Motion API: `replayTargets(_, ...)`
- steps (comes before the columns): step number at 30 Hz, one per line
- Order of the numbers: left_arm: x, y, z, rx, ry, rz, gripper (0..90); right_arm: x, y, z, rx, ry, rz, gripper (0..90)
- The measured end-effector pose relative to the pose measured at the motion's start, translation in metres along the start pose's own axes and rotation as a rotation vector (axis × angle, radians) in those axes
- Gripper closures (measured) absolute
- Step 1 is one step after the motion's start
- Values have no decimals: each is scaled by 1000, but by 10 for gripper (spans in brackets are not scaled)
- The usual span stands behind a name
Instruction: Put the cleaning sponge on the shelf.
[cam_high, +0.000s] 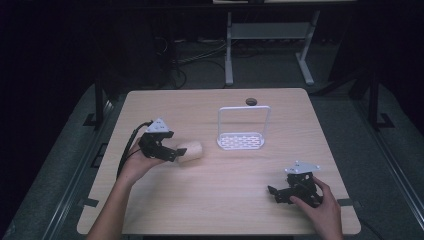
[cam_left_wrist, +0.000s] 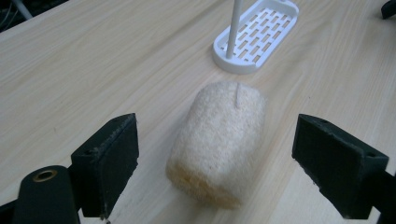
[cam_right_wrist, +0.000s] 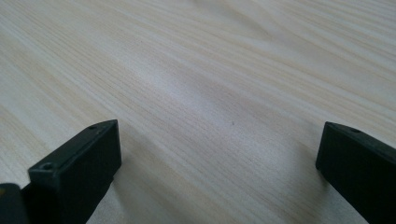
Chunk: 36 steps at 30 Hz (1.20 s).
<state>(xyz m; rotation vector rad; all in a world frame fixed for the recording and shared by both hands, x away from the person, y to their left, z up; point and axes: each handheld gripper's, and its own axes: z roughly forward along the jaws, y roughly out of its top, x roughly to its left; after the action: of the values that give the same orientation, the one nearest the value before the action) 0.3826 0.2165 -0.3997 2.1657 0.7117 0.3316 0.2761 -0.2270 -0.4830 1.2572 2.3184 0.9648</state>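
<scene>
A beige loofah sponge lies on its side on the wooden table, left of centre. My left gripper is open right at its near end. In the left gripper view the sponge lies between the two wide-apart jaws, touching neither. A white slotted rack with a tall wire loop handle stands upright at mid-table; its base shows beyond the sponge. My right gripper rests low near the table's front right, open, with bare table between its jaws.
A dark round hole sits near the table's far edge. Beyond the table, a grey metal frame and cables lie on the dark floor. Bare wood stretches between the two grippers.
</scene>
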Motion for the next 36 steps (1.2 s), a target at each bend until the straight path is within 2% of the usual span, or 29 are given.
replayTargets(5,2,0,14,18,-14,7,141,0,0,0,0,0,0,0)
replayTargets(22,8,0,36,25,-66,17,141,0,0,0,0,1,0,0)
replayTargets(29,8,-1,43,32,-91,39,139,0,0,0,0,1,-1,0)
replayTargets(32,7,-2,47,63,-87,60,138,0,0,0,0,1,-1,0)
replayTargets(36,7,-4,51,73,-91,60,137,0,0,0,0,1,-1,0)
